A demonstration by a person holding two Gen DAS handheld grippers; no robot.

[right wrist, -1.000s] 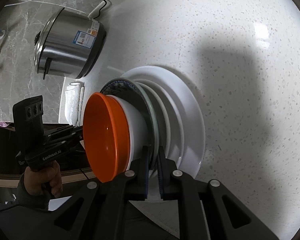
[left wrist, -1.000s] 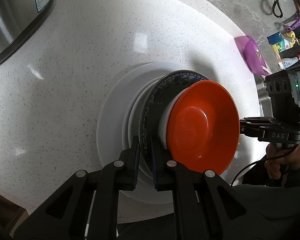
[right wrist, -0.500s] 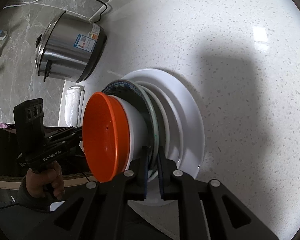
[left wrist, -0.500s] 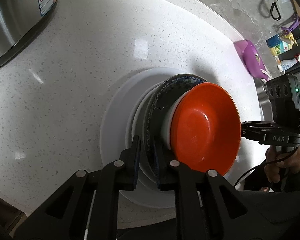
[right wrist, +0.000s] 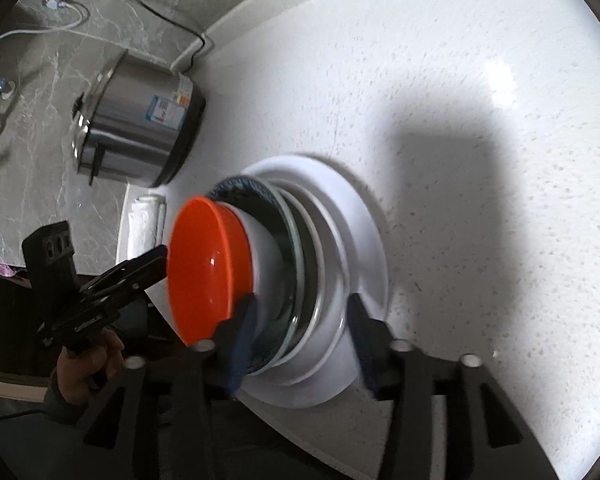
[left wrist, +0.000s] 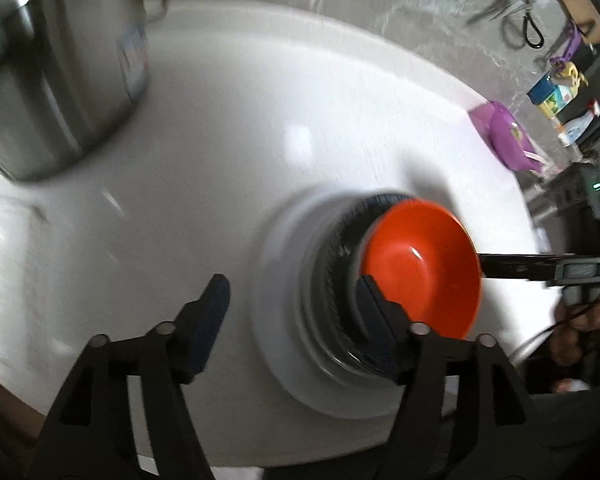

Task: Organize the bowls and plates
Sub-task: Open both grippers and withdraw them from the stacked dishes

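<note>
A stack of dishes stands on the white speckled counter: a large white plate (left wrist: 276, 280) (right wrist: 364, 240) at the bottom, smaller plates and a dark blue-patterned plate (left wrist: 332, 264) (right wrist: 260, 196) on it, then a white bowl (right wrist: 264, 248) and an orange bowl (left wrist: 420, 264) (right wrist: 204, 264) on top. My left gripper (left wrist: 292, 300) is open, its fingers apart on either side of the stack's near edge. My right gripper (right wrist: 300, 320) is open, its fingers spread around the plate rims. Neither holds anything. The left wrist view is blurred.
A steel rice cooker (left wrist: 60, 80) (right wrist: 136, 124) stands at the counter's far left, a folded white cloth (right wrist: 144, 220) beside it. A purple object (left wrist: 508, 140) lies at the counter's right edge. Bottles and scissors lie beyond it.
Both grippers were shut on the plate rims; now both have opened and let go. The left gripper has pulled back and swung, showing more of the rice cooker.
</note>
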